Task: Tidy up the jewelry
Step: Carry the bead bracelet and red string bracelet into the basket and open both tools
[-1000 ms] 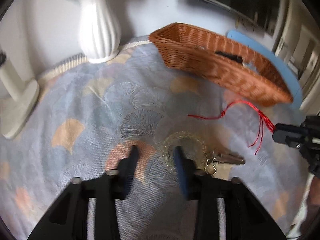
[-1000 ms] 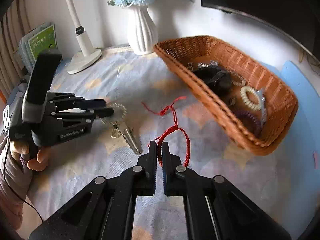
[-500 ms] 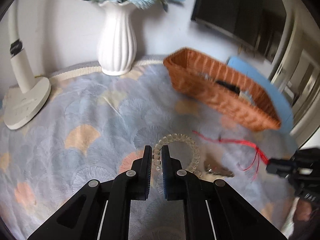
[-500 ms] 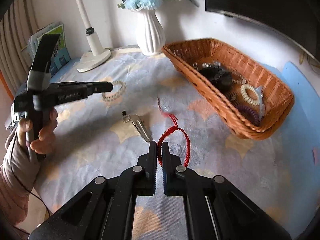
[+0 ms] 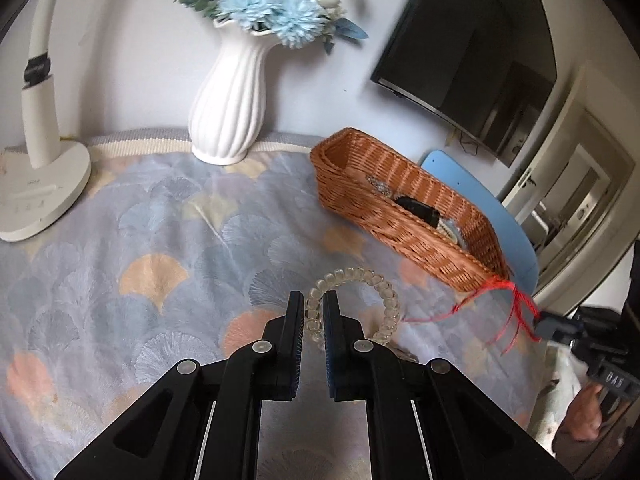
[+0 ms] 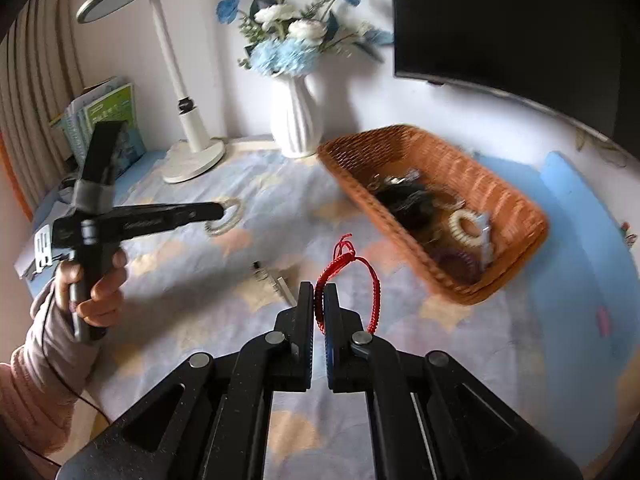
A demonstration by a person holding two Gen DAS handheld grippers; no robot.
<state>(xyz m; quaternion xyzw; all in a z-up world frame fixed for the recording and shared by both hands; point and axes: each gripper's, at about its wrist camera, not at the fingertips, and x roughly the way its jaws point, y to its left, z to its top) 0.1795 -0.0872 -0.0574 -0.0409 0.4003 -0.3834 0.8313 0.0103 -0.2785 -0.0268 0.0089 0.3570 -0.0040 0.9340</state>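
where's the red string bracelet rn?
The red string bracelet is pinched in the right gripper, lifted above the tablecloth just short of the wicker basket; the left wrist view shows it at far right.

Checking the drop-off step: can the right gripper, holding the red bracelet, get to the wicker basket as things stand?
Probably yes. The right gripper is shut on the red bracelet, the wicker basket lies ahead to its right with its top open, and nothing stands between them.

Both grippers have lifted, apparently, the clear bracelet and red cord.
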